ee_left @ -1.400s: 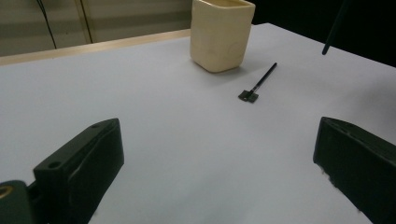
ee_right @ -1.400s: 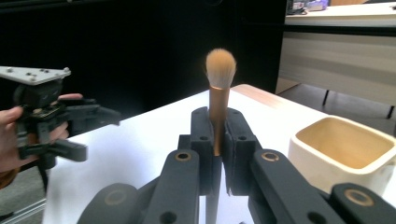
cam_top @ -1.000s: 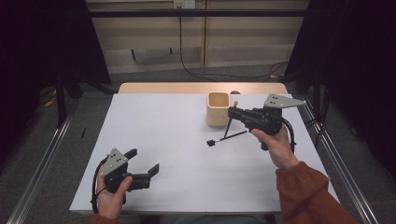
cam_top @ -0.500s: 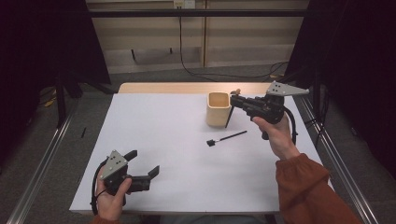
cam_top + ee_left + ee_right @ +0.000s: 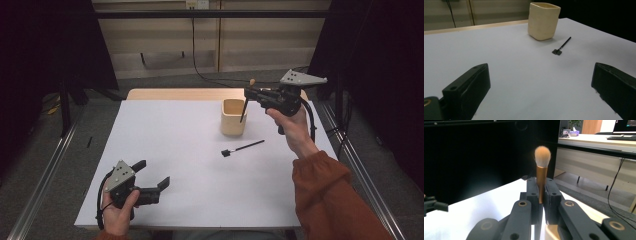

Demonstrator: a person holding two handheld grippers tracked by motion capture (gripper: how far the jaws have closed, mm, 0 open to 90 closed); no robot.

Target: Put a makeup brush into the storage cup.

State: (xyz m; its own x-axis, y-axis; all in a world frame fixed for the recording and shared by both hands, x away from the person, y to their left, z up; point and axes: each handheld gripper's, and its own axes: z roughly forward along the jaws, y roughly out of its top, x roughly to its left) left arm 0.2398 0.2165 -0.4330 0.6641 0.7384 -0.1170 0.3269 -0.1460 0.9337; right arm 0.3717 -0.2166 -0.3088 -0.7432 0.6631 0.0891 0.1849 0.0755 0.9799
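Observation:
My right gripper point(image 5: 248, 93) is shut on a makeup brush point(image 5: 541, 173), which stands upright with its pale bristle head up and its dark handle point(image 5: 243, 111) hanging down over the beige cup point(image 5: 234, 116). That cup point(image 5: 543, 21) stands at the back middle of the white table. A small black applicator brush point(image 5: 242, 148) lies flat on the table in front of the cup, seen again as a thin stick point(image 5: 562, 46) in the left gripper view. My left gripper point(image 5: 152, 180) rests open near the front left edge, with nothing between its fingers point(image 5: 466, 87).
The white sheet point(image 5: 175, 145) covers the table, with a wooden strip point(image 5: 165, 94) bare along the far edge. Metal rails point(image 5: 45, 170) run along both sides. Cables hang on the back wall.
My right gripper has lifted the makeup brush off the table and carried it back and up, turning it upright over the cup. The left gripper has stayed put.

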